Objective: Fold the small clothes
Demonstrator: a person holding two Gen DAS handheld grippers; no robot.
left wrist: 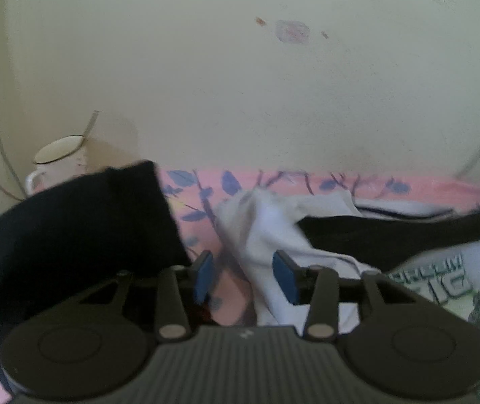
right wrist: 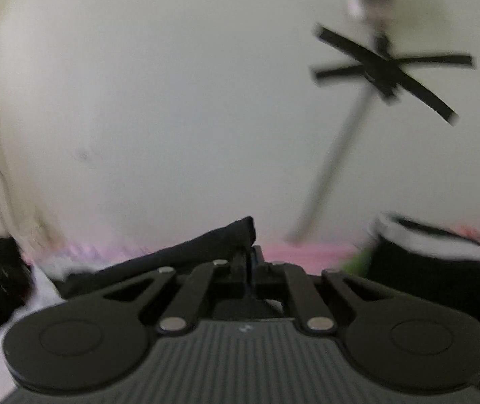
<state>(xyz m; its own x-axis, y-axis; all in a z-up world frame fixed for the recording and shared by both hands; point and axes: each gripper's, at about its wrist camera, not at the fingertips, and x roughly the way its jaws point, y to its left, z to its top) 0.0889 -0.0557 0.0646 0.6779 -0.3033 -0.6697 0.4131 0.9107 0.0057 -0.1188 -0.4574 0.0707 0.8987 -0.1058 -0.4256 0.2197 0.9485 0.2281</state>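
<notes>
In the left wrist view my left gripper (left wrist: 245, 276) is open, its blue pads (left wrist: 203, 276) apart above the pink sheet and the edge of a crumpled white garment (left wrist: 273, 229); nothing is pinched. A black garment (left wrist: 71, 229) lies folded over at the left, another black piece (left wrist: 391, 235) stretches off to the right, and a white printed shirt (left wrist: 442, 279) sits at the right edge. In the blurred right wrist view my right gripper (right wrist: 250, 262) is shut, with the raised corner of a black garment (right wrist: 199, 252) caught at its fingertips.
A white mug (left wrist: 60, 161) stands at the back left against the wall. The pink floral sheet (left wrist: 206, 195) covers the surface. In the right wrist view a black and white garment (right wrist: 425, 252) lies at the right, and black tape strips (right wrist: 384, 67) hold a cable on the wall.
</notes>
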